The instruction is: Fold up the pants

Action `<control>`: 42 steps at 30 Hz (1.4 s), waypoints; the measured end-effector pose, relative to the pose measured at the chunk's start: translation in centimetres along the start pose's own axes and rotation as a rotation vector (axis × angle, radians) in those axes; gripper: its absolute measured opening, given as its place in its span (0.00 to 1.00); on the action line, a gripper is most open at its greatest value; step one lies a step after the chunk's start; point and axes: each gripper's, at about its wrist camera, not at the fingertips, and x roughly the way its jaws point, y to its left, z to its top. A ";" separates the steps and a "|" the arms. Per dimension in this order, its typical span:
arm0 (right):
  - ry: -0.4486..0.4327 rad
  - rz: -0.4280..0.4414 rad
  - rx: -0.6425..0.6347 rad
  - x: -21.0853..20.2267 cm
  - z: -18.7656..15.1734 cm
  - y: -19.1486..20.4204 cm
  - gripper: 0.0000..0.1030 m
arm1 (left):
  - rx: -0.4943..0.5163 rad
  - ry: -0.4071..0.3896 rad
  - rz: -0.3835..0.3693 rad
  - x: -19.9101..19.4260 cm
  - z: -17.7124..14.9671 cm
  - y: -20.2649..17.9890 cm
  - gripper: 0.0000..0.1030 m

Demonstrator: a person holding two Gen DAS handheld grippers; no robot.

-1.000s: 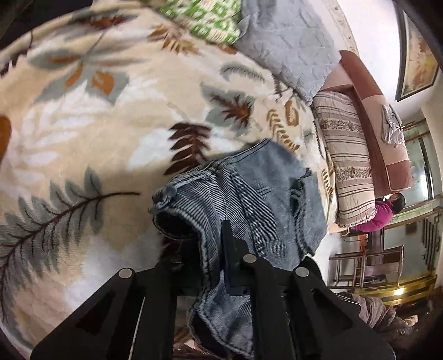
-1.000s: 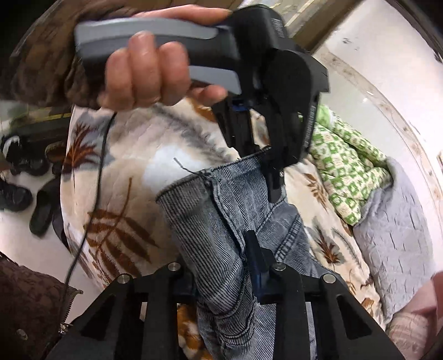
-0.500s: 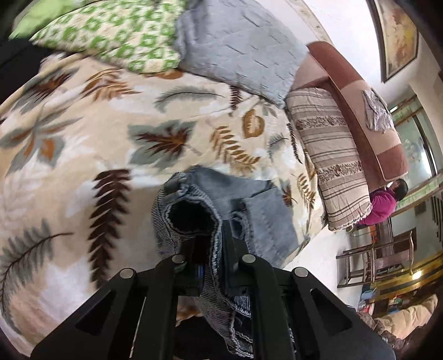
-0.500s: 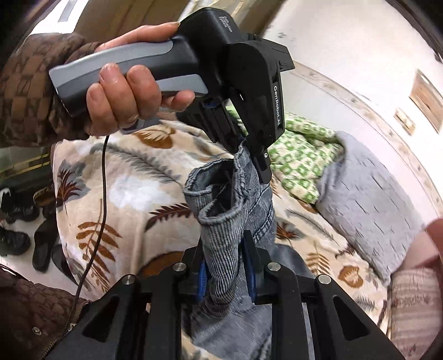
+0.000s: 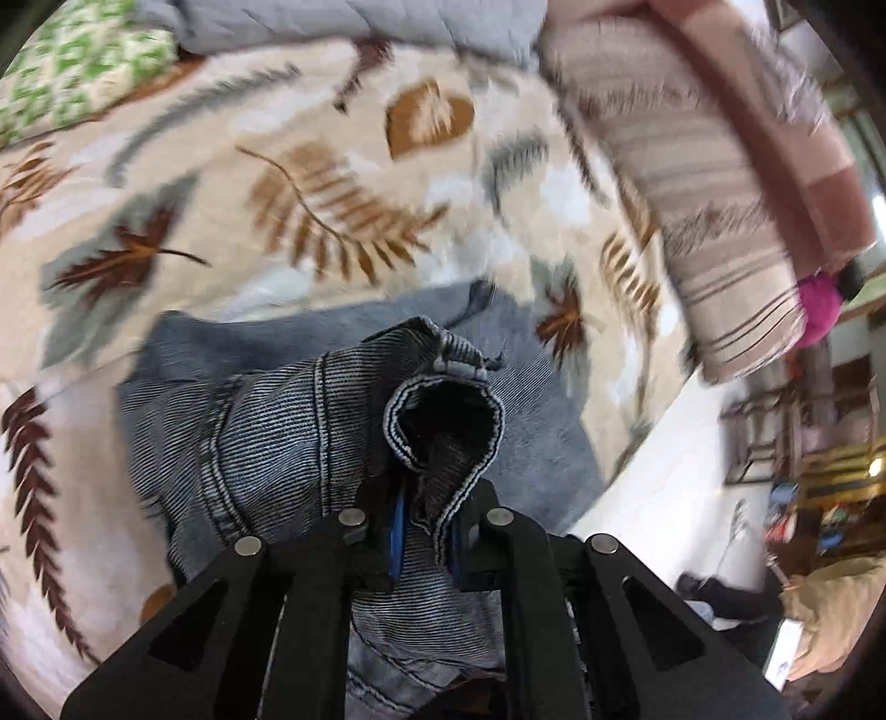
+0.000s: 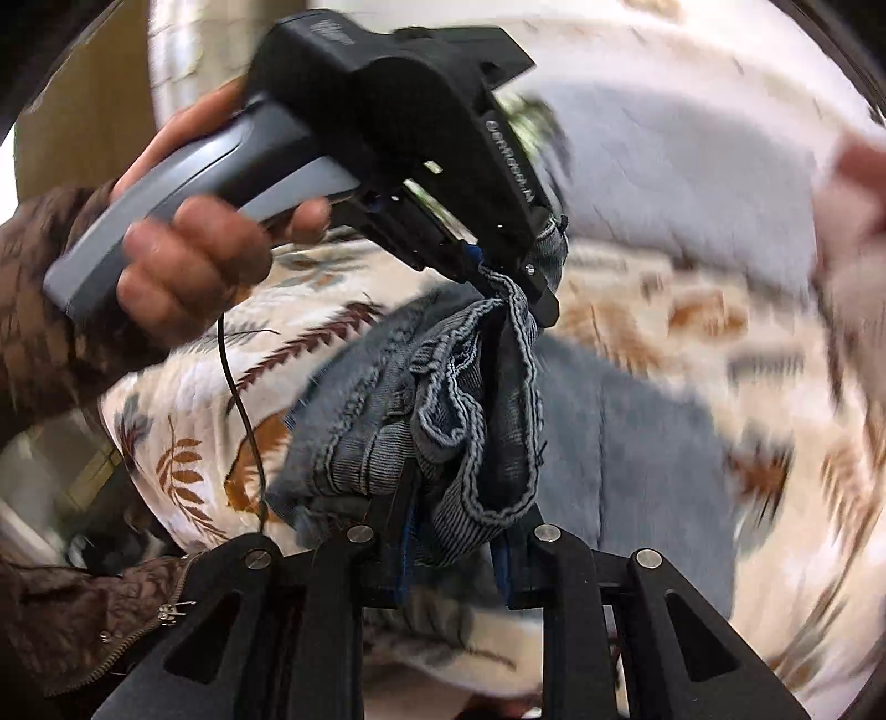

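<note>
The pants are blue-grey striped denim jeans [image 5: 266,437] lying partly on a leaf-print blanket [image 5: 310,183]. My left gripper [image 5: 423,531] is shut on a bunched hem of the jeans, whose open cuff [image 5: 443,421] stands up in front of the fingers. My right gripper [image 6: 451,548] is shut on another bunched edge of the jeans [image 6: 470,437]. In the right wrist view the left gripper [image 6: 512,285] shows above, held by a hand, pinching the same cloth just past mine. The rest of the jeans [image 6: 653,443] lie flat on the blanket below.
A green patterned pillow [image 5: 72,83] and a grey quilted one [image 5: 354,27] lie at the far side of the bed. A striped cushion [image 5: 703,221] lies on the right. The bed edge and floor with chairs [image 5: 775,432] are at the right.
Both grippers have carried the gripped jeans edges forward over the rest of the jeans, toward the far part of the bed. The two grippers stay close together. Both views are motion-blurred.
</note>
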 end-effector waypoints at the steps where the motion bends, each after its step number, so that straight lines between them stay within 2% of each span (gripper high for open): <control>1: 0.017 0.020 0.043 0.4 -0.5 -1.1 0.23 | -0.003 0.017 0.012 1.0 0.2 -0.1 0.10; 6: 0.080 0.126 0.228 2.2 -2.8 -5.2 0.28 | -0.029 0.077 0.056 4.4 0.8 -0.1 0.14; 11: 0.094 0.263 0.425 3.3 -4.4 -8.6 0.40 | -0.051 0.108 0.028 3.6 1.2 0.0 0.17; 13: 0.087 0.307 0.485 3.1 -4.7 -9.4 0.43 | -0.021 0.107 0.024 2.1 1.2 -0.2 0.18; 14: 0.076 0.332 0.508 2.7 -4.9 -9.8 0.48 | 0.017 0.094 0.031 0.6 1.1 -0.5 0.20; 16: 0.058 0.348 0.524 2.0 -4.9 -10.4 0.56 | 0.090 0.073 0.059 -1.7 1.2 -1.0 0.36; 18: 0.038 0.367 0.549 1.2 -5.1 -10.7 0.66 | 0.170 0.050 0.094 -3.7 1.6 -1.4 0.58; 20: 0.026 0.389 0.578 0.8 -5.3 -10.9 0.68 | 0.222 0.054 0.104 -4.5 2.1 -1.5 0.62; 22: 0.038 0.394 0.590 1.0 -5.3 -10.7 0.69 | 0.284 0.098 0.099 -4.3 2.6 -1.7 0.63; 27: 0.078 0.434 0.668 2.0 -5.4 -10.1 0.69 | 0.482 0.213 0.172 -1.1 3.1 -2.9 0.63; 30: 0.084 0.469 0.715 2.9 -5.0 -10.2 0.69 | 0.550 0.255 0.176 0.8 3.5 -3.0 0.63; 34: 0.083 0.494 0.800 3.4 -5.4 -10.2 0.69 | 0.583 0.312 0.173 3.0 4.2 -1.8 0.63; 37: 0.084 0.505 0.846 4.0 -5.5 -10.5 0.66 | 0.572 0.332 0.159 4.1 3.9 -0.6 0.62; 38: 0.087 0.501 0.854 4.1 -5.5 -10.5 0.64 | 0.573 0.314 0.147 4.1 3.7 -0.4 0.54; 40: 0.098 0.468 0.843 4.1 -5.5 -10.4 0.49 | 0.592 0.251 0.137 3.5 3.0 -0.3 0.38; 41: 0.111 0.432 0.822 4.1 -5.3 -10.2 0.37 | 0.592 0.225 0.133 3.0 2.7 -0.3 0.32; 42: 0.119 0.416 0.810 4.1 -5.2 -10.1 0.31 | 0.594 0.198 0.140 2.5 2.3 -0.4 0.29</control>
